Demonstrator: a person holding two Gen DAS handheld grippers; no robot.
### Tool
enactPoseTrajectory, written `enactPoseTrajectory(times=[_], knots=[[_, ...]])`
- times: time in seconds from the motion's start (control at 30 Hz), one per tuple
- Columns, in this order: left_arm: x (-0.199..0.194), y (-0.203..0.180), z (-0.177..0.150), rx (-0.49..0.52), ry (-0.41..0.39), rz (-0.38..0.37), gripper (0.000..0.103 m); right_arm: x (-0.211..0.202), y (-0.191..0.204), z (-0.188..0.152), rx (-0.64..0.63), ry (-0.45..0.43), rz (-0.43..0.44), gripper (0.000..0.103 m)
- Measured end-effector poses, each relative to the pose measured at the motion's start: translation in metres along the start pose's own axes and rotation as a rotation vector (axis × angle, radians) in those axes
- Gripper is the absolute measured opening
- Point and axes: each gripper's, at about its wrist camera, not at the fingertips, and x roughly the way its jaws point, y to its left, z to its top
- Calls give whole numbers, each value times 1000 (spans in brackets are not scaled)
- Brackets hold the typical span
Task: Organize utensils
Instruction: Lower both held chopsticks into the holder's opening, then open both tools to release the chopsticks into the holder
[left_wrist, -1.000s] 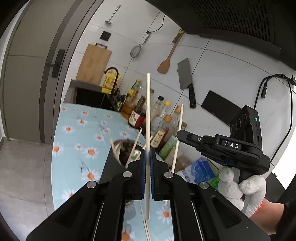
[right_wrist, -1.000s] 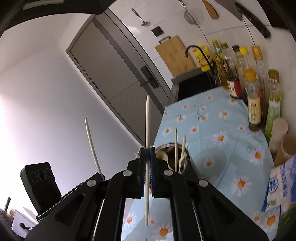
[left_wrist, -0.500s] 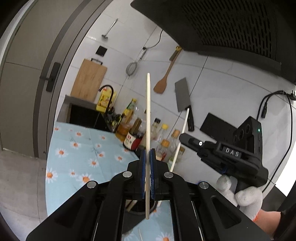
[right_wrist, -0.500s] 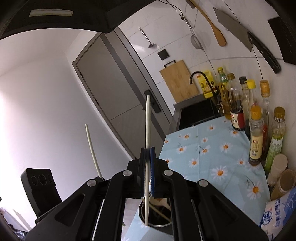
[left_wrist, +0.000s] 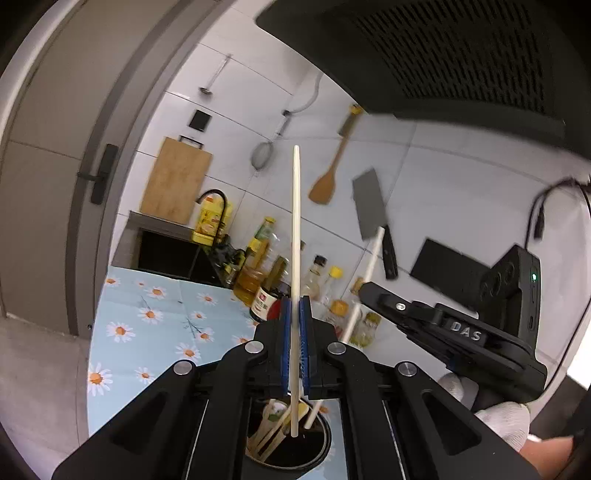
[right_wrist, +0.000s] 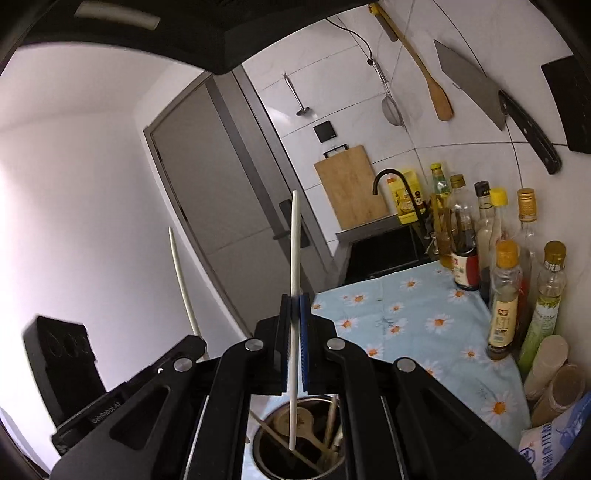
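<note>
Each gripper, left (left_wrist: 294, 310) and right (right_wrist: 294, 306), pinches one upright white chopstick (left_wrist: 295, 236) (right_wrist: 294, 258), lower tip over the dark round metal utensil holder (left_wrist: 317, 448) (right_wrist: 266, 439) at 6 o'clock. Step in hand: depositing. Next, lower the tips inside the rim, then release.

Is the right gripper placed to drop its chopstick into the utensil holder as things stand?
Probably yes. The right gripper is shut on a white chopstick whose lower tip hangs over the utensil holder opening, among wooden utensils that leave room.
</note>
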Motion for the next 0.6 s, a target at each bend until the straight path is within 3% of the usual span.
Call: enactPoseTrajectory(times=[0.13, 0.6], knots=[[9, -8, -13, 77, 32, 25, 4, 9, -1, -18, -26, 40, -30, 6], [20, 7, -52, 36, 128, 54, 4, 20, 0, -54, 12, 96, -57, 6]])
